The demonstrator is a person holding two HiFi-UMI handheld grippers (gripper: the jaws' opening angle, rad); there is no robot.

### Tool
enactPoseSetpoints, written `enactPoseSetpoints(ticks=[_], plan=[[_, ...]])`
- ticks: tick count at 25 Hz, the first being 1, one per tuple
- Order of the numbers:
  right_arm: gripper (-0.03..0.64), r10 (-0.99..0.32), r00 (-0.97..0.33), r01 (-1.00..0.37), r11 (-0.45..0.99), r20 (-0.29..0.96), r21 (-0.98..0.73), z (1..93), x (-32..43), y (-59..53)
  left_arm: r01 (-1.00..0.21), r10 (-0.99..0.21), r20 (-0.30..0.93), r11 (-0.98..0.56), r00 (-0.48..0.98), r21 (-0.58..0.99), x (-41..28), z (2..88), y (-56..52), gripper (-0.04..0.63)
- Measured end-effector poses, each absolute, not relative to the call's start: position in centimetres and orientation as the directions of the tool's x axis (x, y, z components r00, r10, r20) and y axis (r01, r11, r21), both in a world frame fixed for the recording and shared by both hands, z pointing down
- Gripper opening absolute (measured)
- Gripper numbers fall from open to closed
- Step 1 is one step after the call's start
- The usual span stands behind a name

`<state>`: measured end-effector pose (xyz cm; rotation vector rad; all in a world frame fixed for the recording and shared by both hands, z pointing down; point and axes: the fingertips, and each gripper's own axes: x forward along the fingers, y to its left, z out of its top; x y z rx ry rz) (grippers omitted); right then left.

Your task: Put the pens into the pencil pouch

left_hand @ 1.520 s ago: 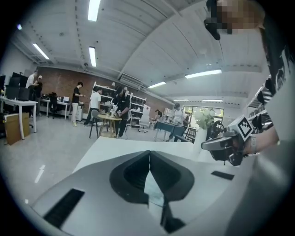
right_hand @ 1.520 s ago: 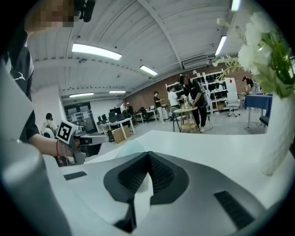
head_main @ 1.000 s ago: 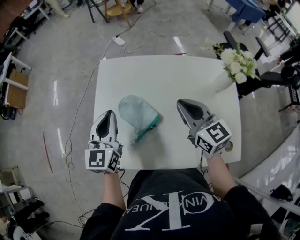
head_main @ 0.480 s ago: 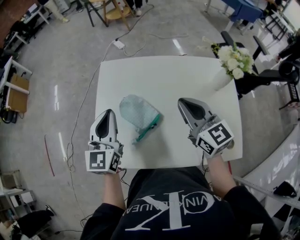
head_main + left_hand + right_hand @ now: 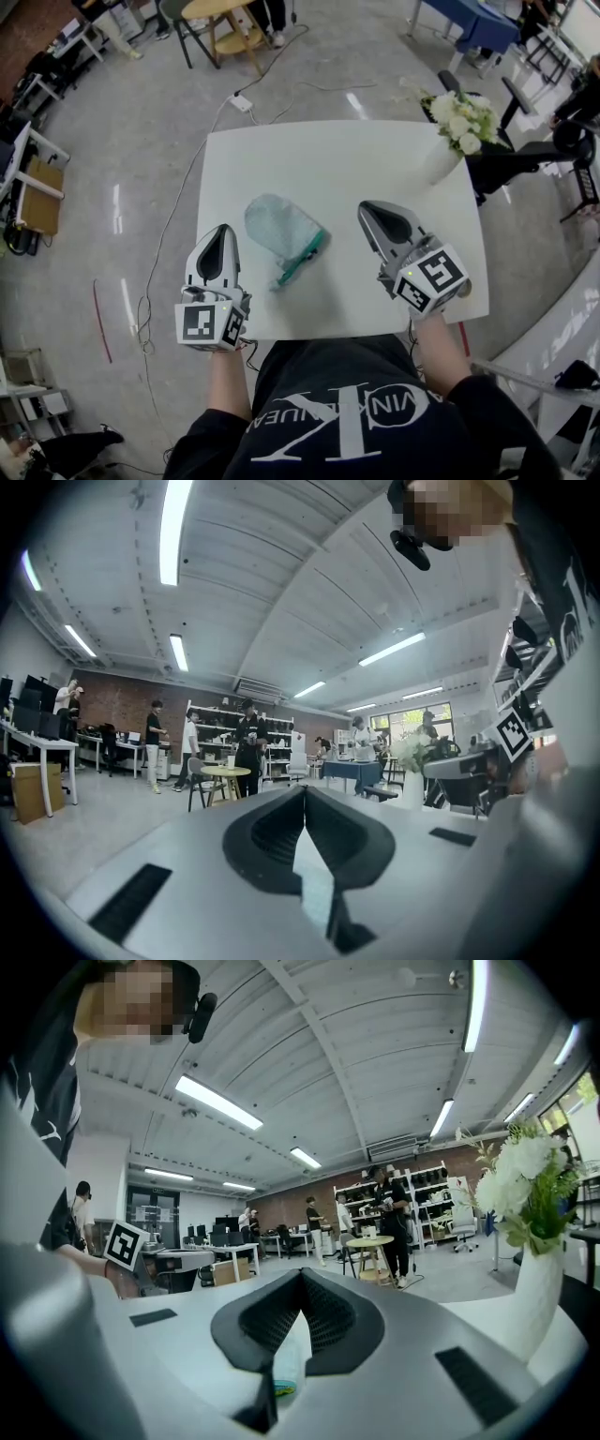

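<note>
A pale mesh pencil pouch point(image 5: 280, 231) with a teal zipper edge lies on the white table point(image 5: 337, 159), between the two grippers. No pen shows outside it. My left gripper point(image 5: 223, 241) hovers over the table's near left edge, jaws shut and empty. My right gripper point(image 5: 373, 213) is held right of the pouch, also shut with nothing in it. In the left gripper view the left gripper point(image 5: 304, 791) points level across the room. The right gripper point(image 5: 300, 1277) in its own view shows a sliver of the pouch point(image 5: 281, 1388) below its closed jaws.
A white vase of flowers point(image 5: 455, 127) stands at the table's far right corner, also seen as a vase point(image 5: 532, 1307) in the right gripper view. A cable point(image 5: 178, 206) trails over the floor on the left. People, a round table point(image 5: 225, 773) and chairs stand far off.
The right gripper has risen slightly. The head camera has shifted a little, so the table sits lower in view. The pouch and the left gripper have kept still.
</note>
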<state>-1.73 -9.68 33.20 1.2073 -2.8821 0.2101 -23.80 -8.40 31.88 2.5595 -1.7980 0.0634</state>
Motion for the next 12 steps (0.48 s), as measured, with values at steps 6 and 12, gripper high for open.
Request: enactPoseSetpoints(ticks=[6, 12], plan=[[0.008, -0.718, -0.694, -0.717, 0.686, 0.044, -0.123, 33.1, -1.6, -9.0, -0.939, -0.939, 0.033, -0.344, 0.343, -0.010, -24.0, 31.8, -7.8, 0.005], [0.009, -0.721, -0.692, -0.719, 0.683, 0.036, -0.125, 33.4, -1.6, -8.5, -0.936, -0.935, 0.030, -0.353, 0.352, -0.018, -23.8, 31.9, -7.4, 0.005]])
